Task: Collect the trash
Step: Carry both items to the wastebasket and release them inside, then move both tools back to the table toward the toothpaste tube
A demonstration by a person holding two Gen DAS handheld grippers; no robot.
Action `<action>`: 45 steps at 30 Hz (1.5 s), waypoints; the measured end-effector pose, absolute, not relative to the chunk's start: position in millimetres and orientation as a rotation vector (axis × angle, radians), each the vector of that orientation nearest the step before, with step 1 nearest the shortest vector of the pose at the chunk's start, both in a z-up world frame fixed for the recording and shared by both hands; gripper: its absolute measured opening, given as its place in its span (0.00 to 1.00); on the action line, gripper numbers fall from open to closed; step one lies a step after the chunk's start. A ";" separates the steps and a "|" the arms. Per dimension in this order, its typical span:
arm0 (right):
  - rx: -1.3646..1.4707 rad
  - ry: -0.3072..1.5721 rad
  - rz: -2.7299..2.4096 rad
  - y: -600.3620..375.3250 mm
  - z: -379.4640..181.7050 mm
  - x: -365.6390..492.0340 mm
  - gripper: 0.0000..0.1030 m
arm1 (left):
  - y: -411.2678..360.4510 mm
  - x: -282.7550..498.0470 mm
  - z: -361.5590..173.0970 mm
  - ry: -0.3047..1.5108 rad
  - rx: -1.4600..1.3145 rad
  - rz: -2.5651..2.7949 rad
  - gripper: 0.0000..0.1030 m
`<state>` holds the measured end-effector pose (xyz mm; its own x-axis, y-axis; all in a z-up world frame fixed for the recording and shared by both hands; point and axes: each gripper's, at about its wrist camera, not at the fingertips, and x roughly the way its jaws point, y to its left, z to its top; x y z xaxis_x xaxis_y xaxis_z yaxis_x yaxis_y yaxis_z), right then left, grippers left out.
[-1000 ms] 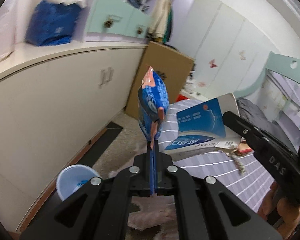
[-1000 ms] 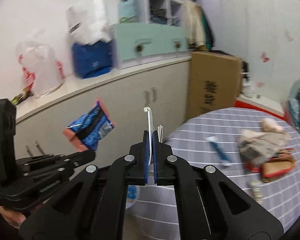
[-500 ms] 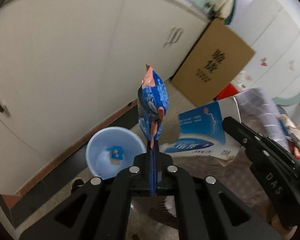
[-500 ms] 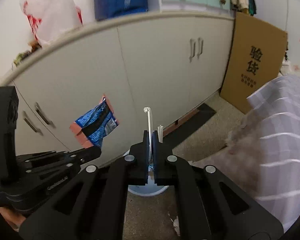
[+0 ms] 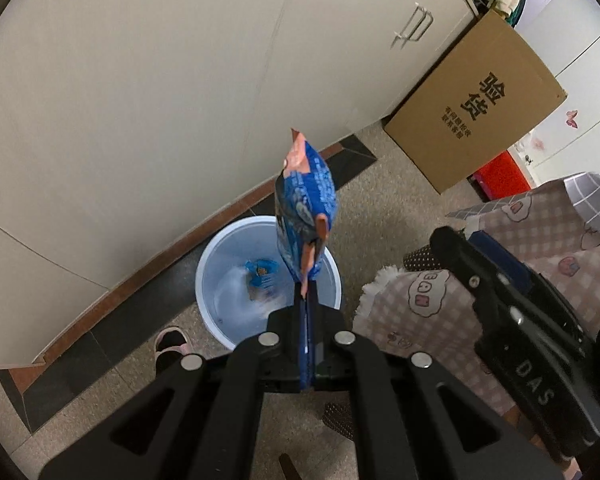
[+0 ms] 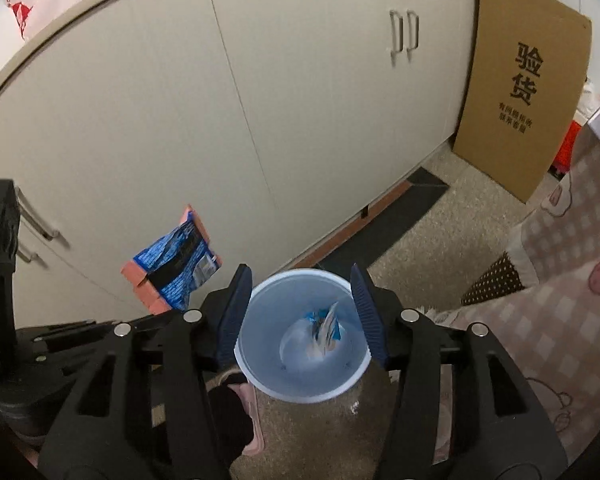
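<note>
Now your right gripper (image 6: pixel 300 312) has just been opening, nothing between its jaws, directly above the bin (image 6: pixel 260 380), while your left gripper (image 5: pixel 305 300), just beside it, clamps the wrapper (image 5: pixel 305 216) upright over the bin's rim.

The snack wrapper (image 5: pixel 306 216) was blue with orange ends. The bin (image 6: pixel 260 380) was pale blue. The tablecloth (image 6: pixel 572 320) was pink-checked.
</note>
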<state>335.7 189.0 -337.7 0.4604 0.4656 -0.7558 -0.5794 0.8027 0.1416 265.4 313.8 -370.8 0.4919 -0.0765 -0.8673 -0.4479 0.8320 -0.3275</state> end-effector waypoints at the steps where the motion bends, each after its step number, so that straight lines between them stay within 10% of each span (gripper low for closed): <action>1: -0.145 0.887 0.644 187.5 -339.4 335.4 0.50 | 311.7 267.3 -373.0 1.049 -0.567 0.238 0.01; 27: -0.120 0.965 0.537 153.7 -375.1 362.2 0.64 | 291.3 332.8 -436.8 1.259 -0.546 0.203 0.03; 32: -0.094 0.988 0.526 148.7 -381.9 368.0 0.64 | 292.7 335.5 -443.7 1.285 -0.571 0.217 0.34; 45: -0.057 0.975 0.567 143.6 -352.6 354.8 0.64 | 288.9 312.9 -397.4 1.225 -0.535 0.246 0.39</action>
